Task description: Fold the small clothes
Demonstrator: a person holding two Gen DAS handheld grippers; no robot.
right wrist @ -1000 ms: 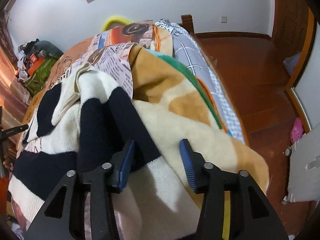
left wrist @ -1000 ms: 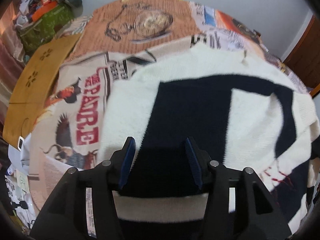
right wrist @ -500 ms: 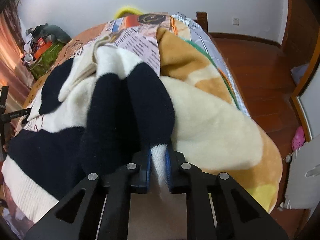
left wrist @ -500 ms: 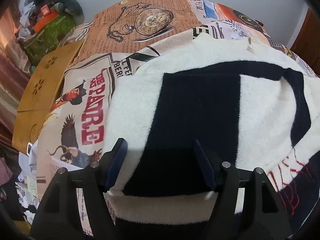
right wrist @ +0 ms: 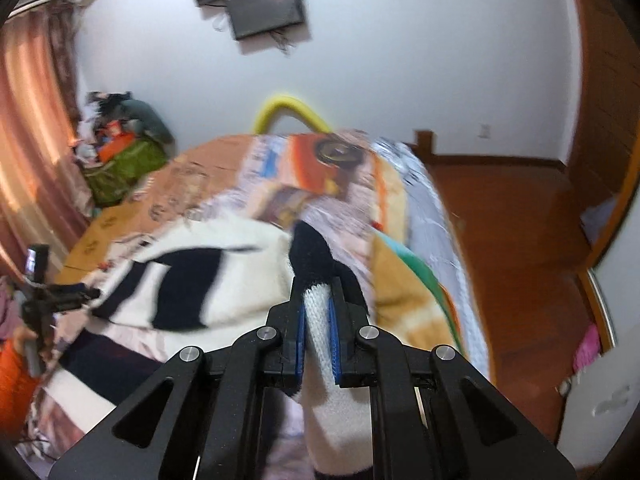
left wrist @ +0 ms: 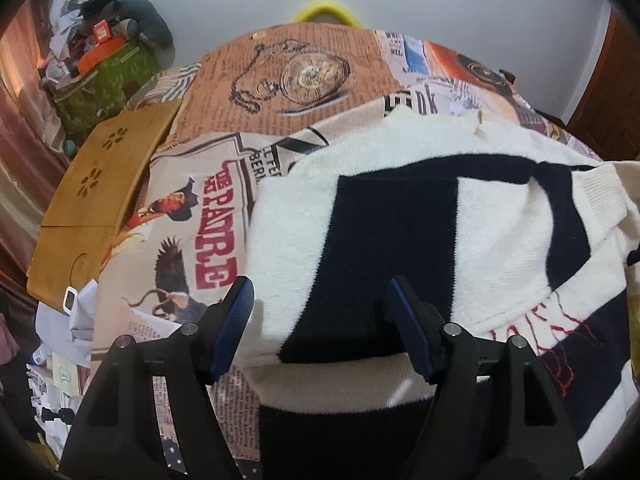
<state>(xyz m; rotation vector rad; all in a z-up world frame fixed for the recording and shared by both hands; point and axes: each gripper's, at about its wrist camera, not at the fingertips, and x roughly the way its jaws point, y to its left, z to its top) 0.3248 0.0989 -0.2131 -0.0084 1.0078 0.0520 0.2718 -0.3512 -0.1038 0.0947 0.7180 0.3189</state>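
With the right tongs point(right wrist: 317, 334) clenched on the cuff of the sweater point(left wrist: 400, 232), which lies on the bed point(left wrist: 280, 80), carry that sleeve point(right wrist: 320, 316) across the body while the released left tongs point(left wrist: 320, 320) hover above, ready to pin the fold.

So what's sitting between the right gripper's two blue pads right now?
The right wrist view shows the sweater's white ribbed cuff, pinched in the shut right gripper; its black sleeve runs on beyond the tips.
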